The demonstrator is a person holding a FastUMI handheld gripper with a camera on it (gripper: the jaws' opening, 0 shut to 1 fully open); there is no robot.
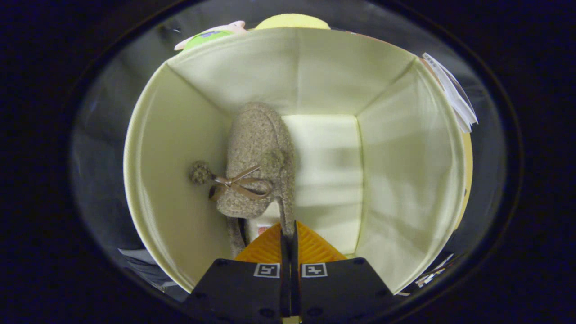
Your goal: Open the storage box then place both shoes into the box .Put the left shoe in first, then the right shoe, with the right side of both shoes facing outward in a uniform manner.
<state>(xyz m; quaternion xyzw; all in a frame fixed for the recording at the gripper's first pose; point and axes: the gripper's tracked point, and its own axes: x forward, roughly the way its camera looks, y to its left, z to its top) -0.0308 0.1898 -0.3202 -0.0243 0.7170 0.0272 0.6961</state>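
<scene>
I look down into the open storage box (396, 148), a cream fabric bin with a pale floor. A fuzzy grey-beige shoe (256, 148) with a brown bow and two pom-poms hangs inside it, toe towards the floor, close to the box's left wall. My gripper (288, 231) is shut, and its orange fingers (310, 247) pinch the thin rear edge of the shoe's collar between them. The floor to the right of the shoe is bare. I cannot tell whether the toe touches the floor.
Beyond the box's far rim lie a pink and green object (211, 33) and a yellow rounded object (292, 20). White sheets (452, 92) stick out past the right rim. The surroundings of the box are dark.
</scene>
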